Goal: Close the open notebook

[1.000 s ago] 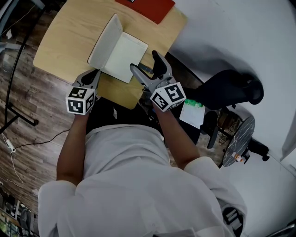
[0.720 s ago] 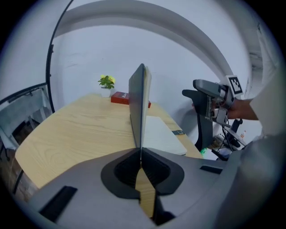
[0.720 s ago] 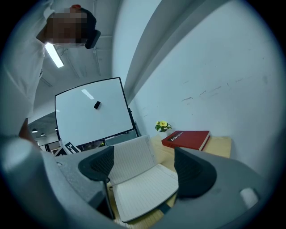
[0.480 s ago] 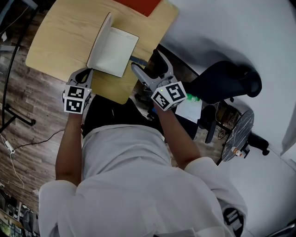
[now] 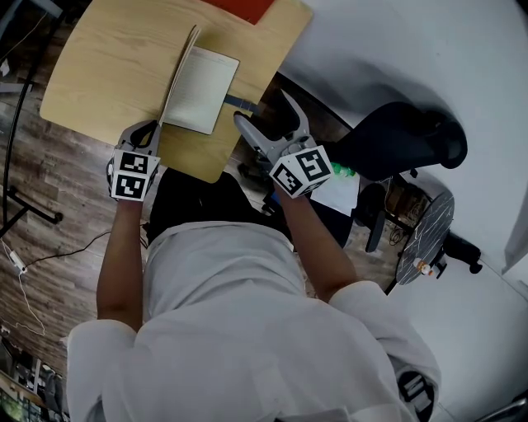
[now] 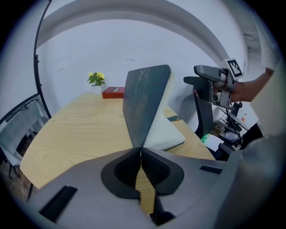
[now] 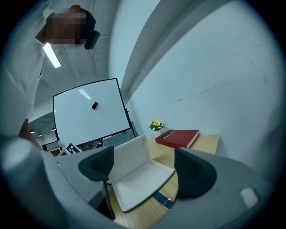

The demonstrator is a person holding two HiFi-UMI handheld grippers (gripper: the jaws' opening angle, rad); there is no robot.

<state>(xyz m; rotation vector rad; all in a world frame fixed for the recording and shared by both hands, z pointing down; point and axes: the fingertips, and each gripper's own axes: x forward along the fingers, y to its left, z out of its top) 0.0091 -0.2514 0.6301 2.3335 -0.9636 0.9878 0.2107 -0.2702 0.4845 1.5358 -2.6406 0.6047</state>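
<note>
The notebook (image 5: pixel 205 89) lies open on the wooden table (image 5: pixel 99 78), its lined right page flat. Its dark left cover (image 6: pixel 145 100) stands almost upright. My left gripper (image 5: pixel 151 130) is shut, and its tips (image 6: pixel 141 150) meet the cover's near lower corner. I cannot tell whether the corner is pinched. My right gripper (image 5: pixel 266 111) hangs open just off the table's right edge, with nothing between its jaws. In the right gripper view the notebook (image 7: pixel 138 176) lies beyond the right gripper (image 7: pixel 145 169). A dark strap (image 7: pixel 163 202) runs out from under its near corner.
A red book (image 5: pixel 243 8) lies at the table's far end, with a small flower pot (image 6: pixel 96 79) beside it. A black office chair (image 5: pixel 404 152) and a white paper (image 5: pixel 342 194) are to the right of the table. A whiteboard (image 7: pixel 89 112) stands behind.
The left cover has swung up from leaning outward to almost upright, with my left gripper staying at its near corner. My right gripper has drawn away from the notebook toward the table's edge.
</note>
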